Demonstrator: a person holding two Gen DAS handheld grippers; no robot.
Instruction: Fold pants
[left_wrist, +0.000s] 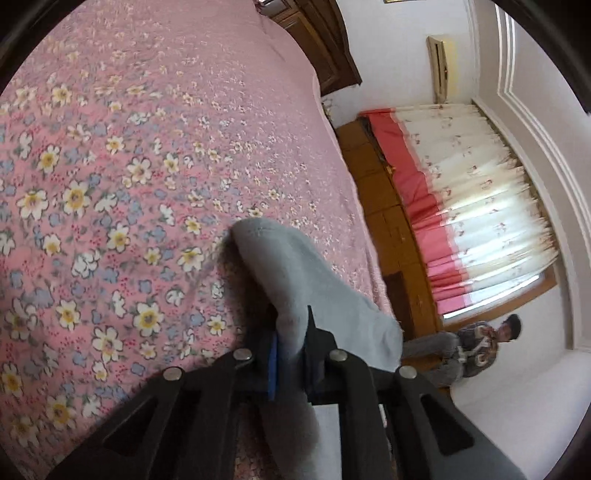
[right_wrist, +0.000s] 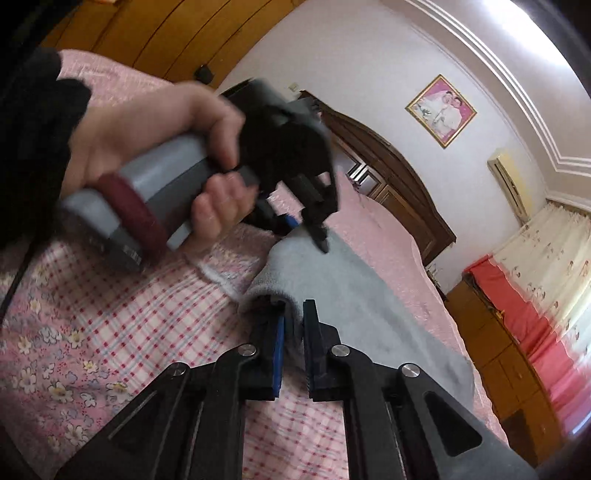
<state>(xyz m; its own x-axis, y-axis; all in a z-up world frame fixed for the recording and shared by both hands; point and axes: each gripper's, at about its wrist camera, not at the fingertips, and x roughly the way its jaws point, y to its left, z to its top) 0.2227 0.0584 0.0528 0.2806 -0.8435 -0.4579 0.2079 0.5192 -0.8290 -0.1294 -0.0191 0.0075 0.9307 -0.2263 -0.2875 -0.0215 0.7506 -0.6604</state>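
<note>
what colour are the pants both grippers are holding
Light grey, plain, no pattern. The pants show best in the right wrist view, lying over the pink floral bedspread.

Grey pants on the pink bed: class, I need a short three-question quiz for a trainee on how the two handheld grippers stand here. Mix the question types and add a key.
1. True or false: the left gripper is shut on the grey pants.
2. What does the right gripper hold? A) the flowered pink bedspread B) a fold of the grey pants C) nothing
3. Fill in: in the right wrist view, a hand holds the other gripper above the ____ edge of the pants.

Key: 1 true; 2 B; 3 far.
</note>
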